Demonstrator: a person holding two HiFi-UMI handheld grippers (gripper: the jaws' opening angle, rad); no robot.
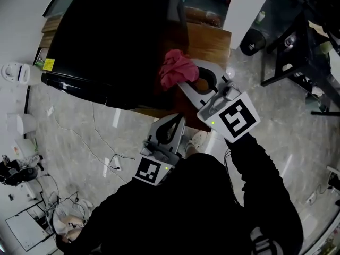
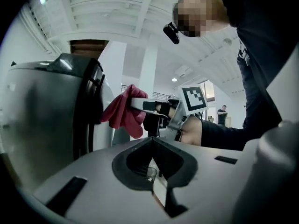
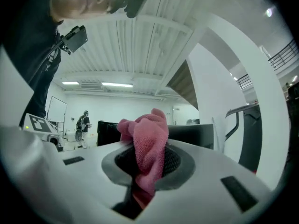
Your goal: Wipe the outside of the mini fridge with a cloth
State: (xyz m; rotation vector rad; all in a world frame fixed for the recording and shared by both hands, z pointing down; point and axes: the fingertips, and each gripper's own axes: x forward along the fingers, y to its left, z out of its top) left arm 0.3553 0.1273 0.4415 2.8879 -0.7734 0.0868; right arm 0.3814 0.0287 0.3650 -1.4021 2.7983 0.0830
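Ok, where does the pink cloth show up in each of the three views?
Head view: the crumpled pink terry cloth is upper centre, at the black mini fridge's right edge.
Left gripper view: the cloth is left of centre, beside the fridge.
Right gripper view: the cloth is dead centre, between the jaws.
Shared landmark: the white right gripper, shut on the cloth in all three.

Wooden stand (image 1: 211,42) just ahead of the right gripper (image 1: 187,82), black mini fridge (image 1: 106,36) standing on it, grey tiled floor (image 1: 74,106) around, thin cable (image 1: 113,161) lying left of the left gripper (image 1: 171,122), black bin (image 1: 252,41) beyond and right of the right gripper.
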